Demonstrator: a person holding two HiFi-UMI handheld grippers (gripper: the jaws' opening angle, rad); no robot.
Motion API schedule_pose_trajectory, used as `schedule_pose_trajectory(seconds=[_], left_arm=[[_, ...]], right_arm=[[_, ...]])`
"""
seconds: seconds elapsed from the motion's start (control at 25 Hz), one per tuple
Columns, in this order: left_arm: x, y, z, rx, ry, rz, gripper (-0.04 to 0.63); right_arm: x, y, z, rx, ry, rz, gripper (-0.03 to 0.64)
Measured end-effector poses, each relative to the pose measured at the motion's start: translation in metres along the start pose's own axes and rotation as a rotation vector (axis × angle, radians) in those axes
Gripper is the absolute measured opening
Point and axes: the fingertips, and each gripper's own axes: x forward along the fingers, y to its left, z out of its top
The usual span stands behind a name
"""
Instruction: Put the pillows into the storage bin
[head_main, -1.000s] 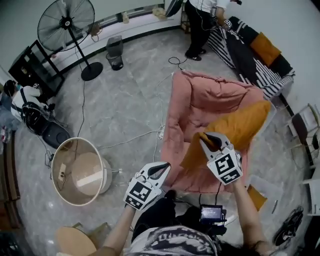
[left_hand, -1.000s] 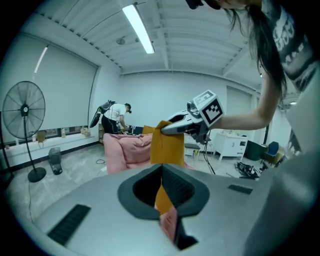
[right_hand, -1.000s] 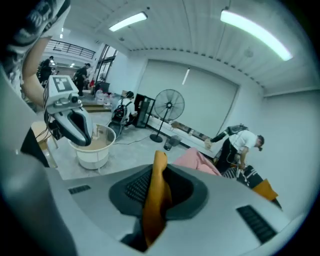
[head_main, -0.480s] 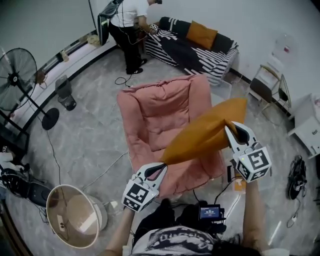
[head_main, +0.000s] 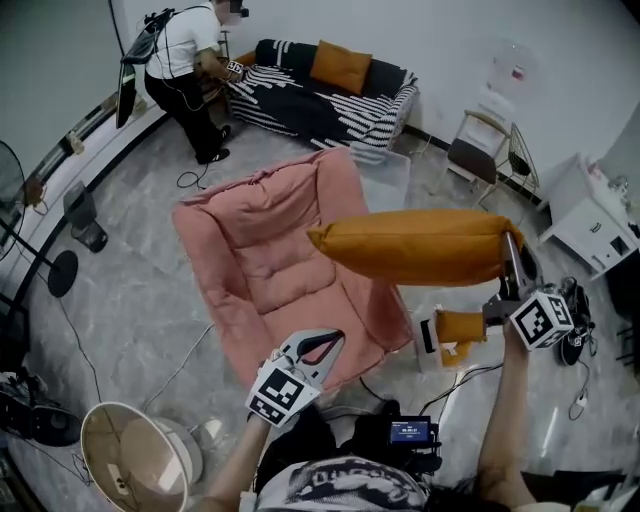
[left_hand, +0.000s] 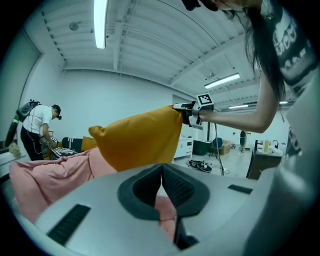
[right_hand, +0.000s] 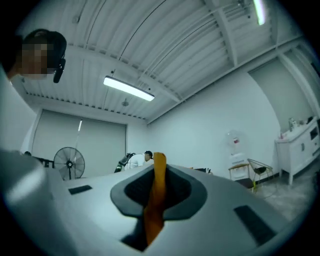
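An orange pillow (head_main: 415, 247) hangs level in the air over the right arm of a pink lounger (head_main: 265, 250). My right gripper (head_main: 511, 258) pinches its right edge; the jaws are closing, and a strip of orange fabric (right_hand: 158, 185) stands between the pads. The same pillow (left_hand: 137, 137) shows in the left gripper view. My left gripper (head_main: 320, 345) is low in front of me, shut with nothing in it (left_hand: 161, 172). The round beige storage bin (head_main: 95, 455) stands open at the lower left. A second orange pillow (head_main: 340, 66) lies on the striped sofa.
A person (head_main: 185, 60) bends over the striped sofa (head_main: 330, 105) at the back. A fan base (head_main: 55, 270) is at the left, a chair (head_main: 480, 150) and a white cabinet (head_main: 590, 225) at the right. Cables, shoes (head_main: 578, 320) and a small orange thing (head_main: 458, 328) lie on the floor.
My right gripper has swung the orange pillow up and out to the right, from hanging slanted to level. The view has turned right. The left gripper has stayed put.
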Motion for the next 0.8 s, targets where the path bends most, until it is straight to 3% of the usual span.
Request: schedule_pose_trajectory(seconds=[0.2,0.44,0.6,0.8], left_arm=[[0.04,-0.024,0.001,0.018,0.047,-0.042,0.012],[0.106,-0.049,0.0,-0.019,0.094,-0.023,0.012],[0.162,-0.086,0.007,-0.043,0.129,-0.056,0.012],[0.243,-0.143,0.009,-0.002,0.193,-0.105,0.012]], right_arm=[[-0.029,-0.098,0.01,0.056,-0.019,-0.199,0.025],[-0.08,-0.233,-0.029,0.26,0.005,-0.351,0.023],[-0.108,-0.304,-0.055,0.189,0.108,-0.374,0.023],[-0.126,-0.403,-0.078,0.048,0.275,-0.387,0.023]])
